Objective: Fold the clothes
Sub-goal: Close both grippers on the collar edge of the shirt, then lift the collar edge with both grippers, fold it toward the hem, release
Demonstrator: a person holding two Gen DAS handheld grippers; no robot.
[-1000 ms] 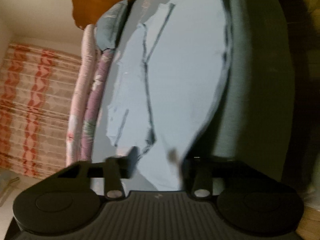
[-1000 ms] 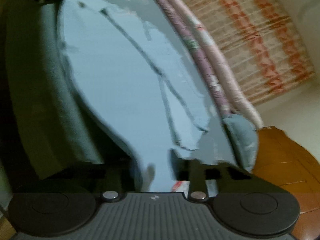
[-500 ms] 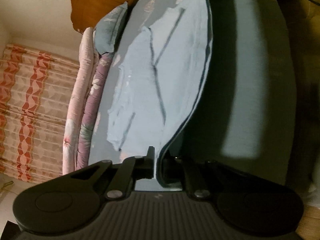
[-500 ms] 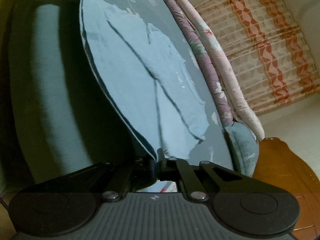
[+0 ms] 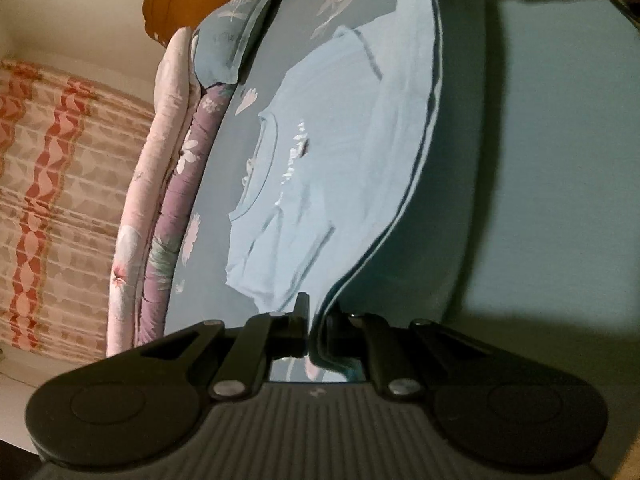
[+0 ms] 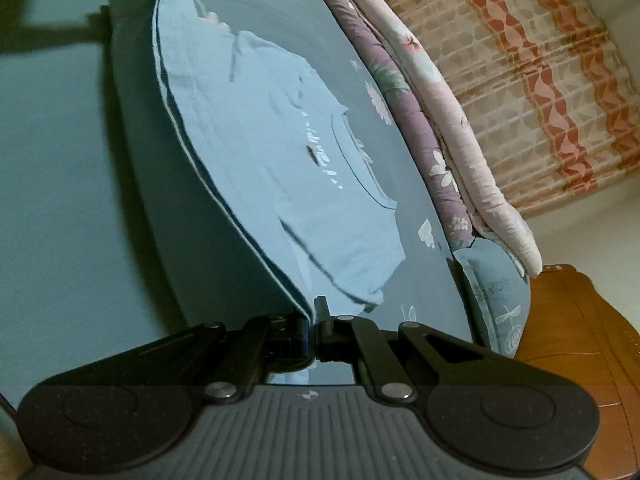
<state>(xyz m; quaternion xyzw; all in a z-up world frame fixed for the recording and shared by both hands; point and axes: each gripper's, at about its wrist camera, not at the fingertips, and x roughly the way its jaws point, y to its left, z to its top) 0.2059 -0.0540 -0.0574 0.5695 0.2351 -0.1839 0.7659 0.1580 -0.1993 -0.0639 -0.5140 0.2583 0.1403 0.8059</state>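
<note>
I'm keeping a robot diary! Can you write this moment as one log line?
task: fold clothes | left gripper: shut on shirt hem | right gripper: shut on shirt hem | shirt: hem lifted, collar end on bed

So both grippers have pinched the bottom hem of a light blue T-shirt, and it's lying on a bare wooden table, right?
Not a table: the T-shirt lies on a bed with a dark blue flowered sheet, as the left wrist view shows. The rest holds: the left gripper and right gripper are each shut on its hem.
</note>
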